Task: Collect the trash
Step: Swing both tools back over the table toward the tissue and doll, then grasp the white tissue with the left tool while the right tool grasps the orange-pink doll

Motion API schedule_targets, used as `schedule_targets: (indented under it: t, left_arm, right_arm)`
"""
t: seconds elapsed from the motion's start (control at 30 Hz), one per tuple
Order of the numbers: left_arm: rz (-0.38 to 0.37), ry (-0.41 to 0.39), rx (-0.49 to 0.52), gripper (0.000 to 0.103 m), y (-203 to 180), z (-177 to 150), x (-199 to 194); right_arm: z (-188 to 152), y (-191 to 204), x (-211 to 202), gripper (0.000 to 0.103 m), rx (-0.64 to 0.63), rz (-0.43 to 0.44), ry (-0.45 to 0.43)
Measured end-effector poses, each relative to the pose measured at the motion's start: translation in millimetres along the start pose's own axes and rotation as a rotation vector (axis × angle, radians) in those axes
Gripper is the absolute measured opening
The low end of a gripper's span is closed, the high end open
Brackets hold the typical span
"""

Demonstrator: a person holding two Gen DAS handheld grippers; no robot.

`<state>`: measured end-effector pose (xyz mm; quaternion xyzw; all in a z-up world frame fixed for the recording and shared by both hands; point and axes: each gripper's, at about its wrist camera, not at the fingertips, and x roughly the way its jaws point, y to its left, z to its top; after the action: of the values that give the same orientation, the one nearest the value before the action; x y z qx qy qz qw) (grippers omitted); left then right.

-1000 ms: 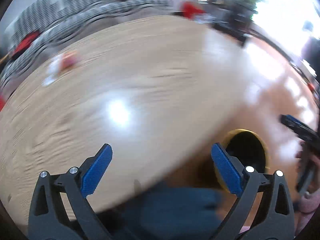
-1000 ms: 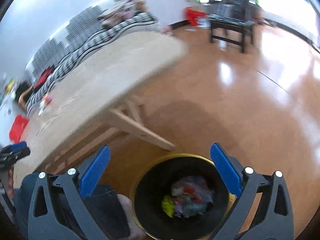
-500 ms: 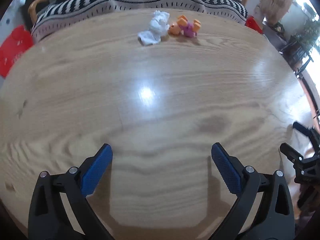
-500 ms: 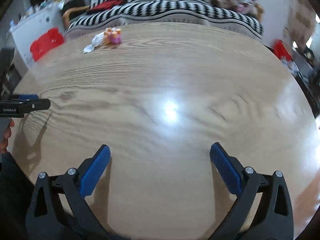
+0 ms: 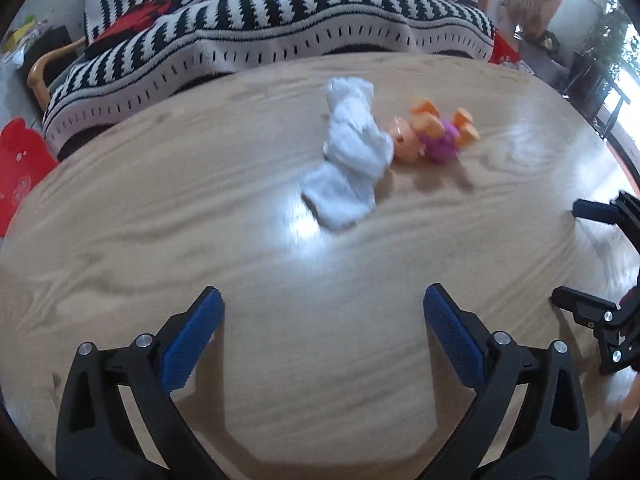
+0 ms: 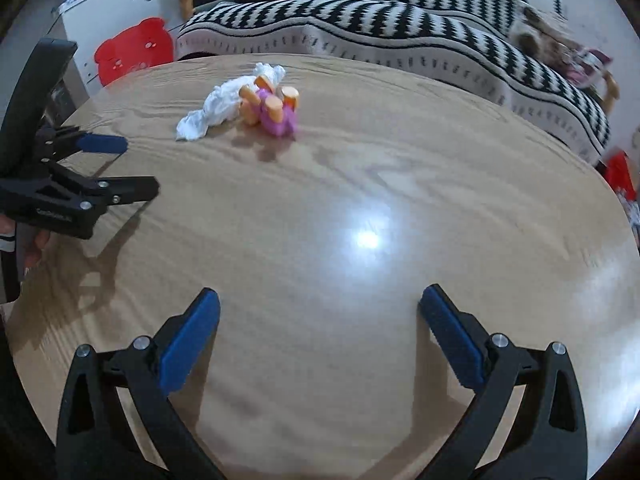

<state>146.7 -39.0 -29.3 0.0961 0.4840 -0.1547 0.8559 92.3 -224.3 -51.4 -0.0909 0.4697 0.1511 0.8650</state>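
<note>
One crumpled white tissue (image 5: 350, 152) lies on the wooden bench (image 5: 200, 240), toward its far side, and just beside it, touching or nearly so, lies one small plastic toy figure (image 5: 434, 134) in orange and purple, tipped on its side. These two are the only loose things on the bench top. Two grippers are over the bench. The left gripper (image 5: 322, 332) has its jaws wide apart with nothing between the two blue pads (image 5: 192, 336), and it faces the tissue, which sits ahead and well apart from the fingertips. The right gripper (image 6: 320, 332) likewise has its jaws spread wide and empty over bare wood, with the tissue (image 6: 224, 100) and toy (image 6: 272, 110) far off to its front left. From the right wrist view the left gripper shows at the left edge, held by a hand (image 6: 34, 246) partly visible beneath it. Behind the bench runs a couch draped in one black-and-white striped blanket (image 5: 280, 28), and one red bear-shaped chair back (image 6: 132, 50) stands near the bench's far left corner.
</note>
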Motion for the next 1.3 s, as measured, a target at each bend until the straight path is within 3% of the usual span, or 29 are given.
schedule_targets:
  t: [0.43,1.13,1.17,1.2,1.27,1.3]
  left_arm:
    - [-0.033,-0.012,0.053,0.098,8.2,43.8,28.4]
    - [-0.064,-0.028,0.104,0.095,5.3,50.9,32.4]
    - [-0.068,-0.036,0.105,0.084,4.2,50.0,30.9]
    - [-0.072,-0.058,0.115,0.050,2.4,49.5,26.7]
    - [-0.052,-0.060,0.095,0.006,3.8,50.8,21.2]
    - [-0.062,-0.062,0.070,0.006,6.5,49.6,20.3]
  right_arm:
    - [80.8,-2.9,52.1,0.098,-0.101,0.067,-0.013]
    - [119.2,4.3,72.9,0.095,-0.180,0.126,-0.003]
    - [120.2,6.8,69.4,0.074,-0.188,0.138,-0.017]
    - [122.3,9.8,65.2,0.027,-0.194,0.144,-0.029]
    - [122.9,12.0,64.3,0.027,-0.176,0.142,-0.007]
    - [119.6,15.4,62.0,0.027,-0.190,0.134,-0.010]
